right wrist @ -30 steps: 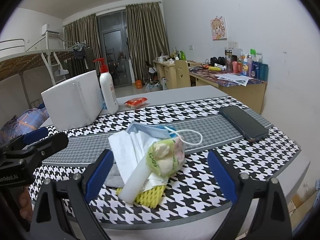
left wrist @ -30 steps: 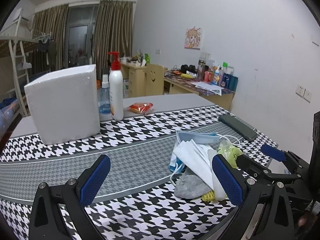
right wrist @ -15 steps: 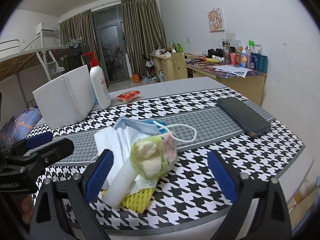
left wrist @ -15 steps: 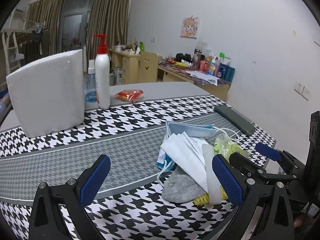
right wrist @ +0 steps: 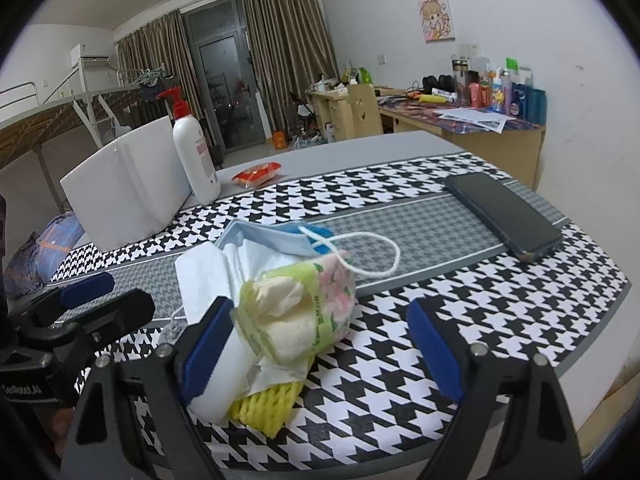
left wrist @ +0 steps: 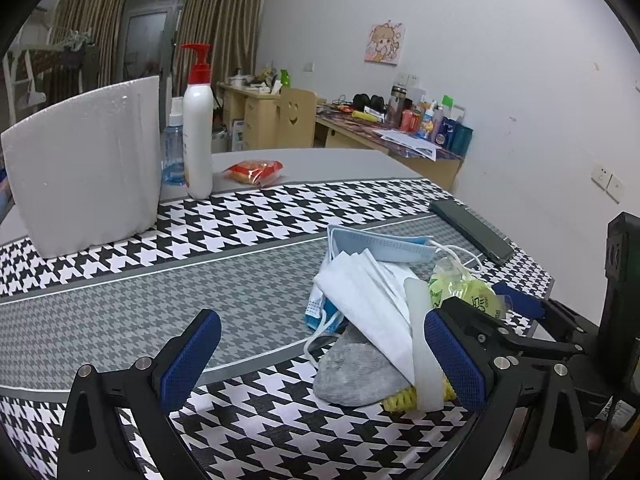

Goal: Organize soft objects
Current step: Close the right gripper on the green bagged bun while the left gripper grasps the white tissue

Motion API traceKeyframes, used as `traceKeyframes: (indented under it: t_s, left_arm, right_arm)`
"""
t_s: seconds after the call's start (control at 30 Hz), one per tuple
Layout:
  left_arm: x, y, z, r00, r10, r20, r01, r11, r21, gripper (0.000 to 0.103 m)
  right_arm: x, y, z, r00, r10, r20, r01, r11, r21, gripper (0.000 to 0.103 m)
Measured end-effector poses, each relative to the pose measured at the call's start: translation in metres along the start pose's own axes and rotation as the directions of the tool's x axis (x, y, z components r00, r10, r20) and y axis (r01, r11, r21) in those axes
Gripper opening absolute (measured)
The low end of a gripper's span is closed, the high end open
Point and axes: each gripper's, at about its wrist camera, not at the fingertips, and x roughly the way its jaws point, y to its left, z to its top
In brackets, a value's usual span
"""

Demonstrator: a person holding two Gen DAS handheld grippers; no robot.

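A pile of soft things lies on the houndstooth table runner. It holds a blue face mask, white tissue sheets, a grey sock, a yellow foam net and a green tissue pack. My left gripper is open, with the sock and tissues just ahead between its fingers, untouched. My right gripper straddles the tissue pack; its jaws are closing, the left pad sits against the pile's edge and the right pad stands well clear.
A white foam box, a pump bottle, a small blue bottle and a red snack packet stand at the back. A dark phone lies right of the pile, near the table edge.
Both grippers have come lower and closer to the pile, which now fills more of each view. The right gripper's jaws have narrowed a little around the tissue pack.
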Motion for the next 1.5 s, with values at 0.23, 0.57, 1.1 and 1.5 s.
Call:
traceKeyframes:
  t_s: [0.23, 0.57, 1.1, 1.5]
  left_arm:
    - [0.006, -0.002, 0.0, 1.0, -0.01, -0.02, 0.01, 1.0, 0.002, 0.102]
    - [0.011, -0.011, -0.001, 0.999, -0.03, -0.037, 0.03, 1.0, 0.005, 0.102]
    - [0.021, -0.02, 0.004, 0.996, -0.053, -0.069, 0.051, 0.998, -0.033, 0.075]
    - [0.029, -0.028, 0.0, 0.991, -0.074, -0.114, 0.07, 0.997, -0.037, 0.035]
  right_arm:
    - [0.008, -0.003, 0.0, 0.998, 0.041, -0.046, -0.04, 0.999, 0.031, 0.072]
    - [0.007, -0.002, -0.005, 0.998, 0.044, -0.048, -0.045, 0.999, -0.005, 0.043]
    - [-0.008, -0.021, -0.008, 1.0, 0.002, -0.021, -0.002, 1.0, -0.003, 0.037]
    - [-0.009, -0.025, -0.012, 1.0, 0.002, -0.023, -0.002, 1.0, -0.015, 0.037]
